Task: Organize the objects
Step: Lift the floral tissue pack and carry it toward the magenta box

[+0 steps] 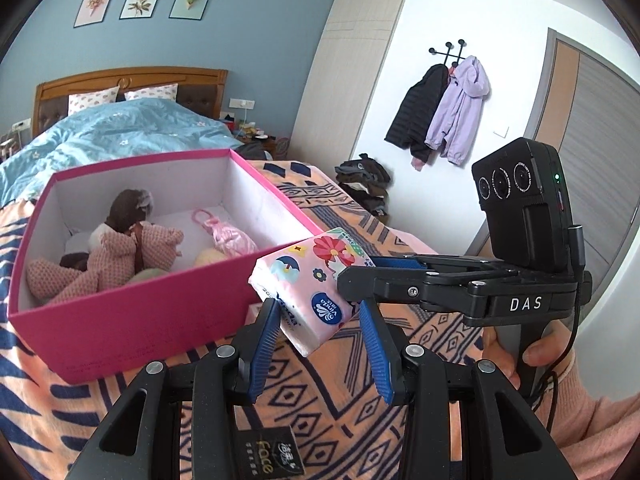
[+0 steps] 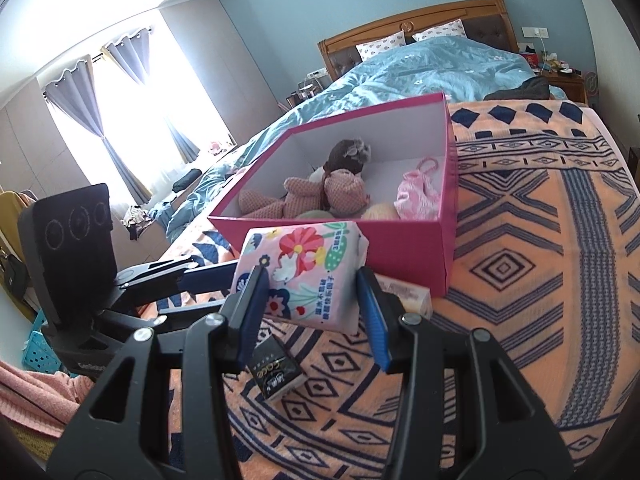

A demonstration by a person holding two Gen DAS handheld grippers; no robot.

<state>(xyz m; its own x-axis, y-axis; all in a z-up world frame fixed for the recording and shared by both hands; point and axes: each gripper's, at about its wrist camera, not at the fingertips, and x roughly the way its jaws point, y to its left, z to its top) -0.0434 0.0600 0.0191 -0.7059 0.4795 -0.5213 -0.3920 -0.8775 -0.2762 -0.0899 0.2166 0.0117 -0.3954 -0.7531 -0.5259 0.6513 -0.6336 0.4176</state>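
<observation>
A pink floral tissue pack (image 1: pixel 310 286) hangs above the patterned blanket, in front of the pink box (image 1: pixel 132 320). Both grippers close around it. My left gripper (image 1: pixel 320 320) has its blue fingers on the pack's lower end. My right gripper (image 2: pixel 312 292) has its fingers on either side of the pack (image 2: pixel 308 268), and it enters the left wrist view from the right (image 1: pixel 360 272). The box (image 2: pixel 408 248) holds a rag doll (image 1: pixel 120 240), a pink satin pouch (image 1: pixel 232 236) and other soft things.
A small black tissue pack (image 2: pixel 276 372) lies on the orange and navy blanket (image 2: pixel 520 280) under the grippers; it shows in the left wrist view (image 1: pixel 266 456) too. A pale small box (image 2: pixel 408 296) lies by the pink box's corner. A blue quilt (image 2: pixel 420 68) lies beyond.
</observation>
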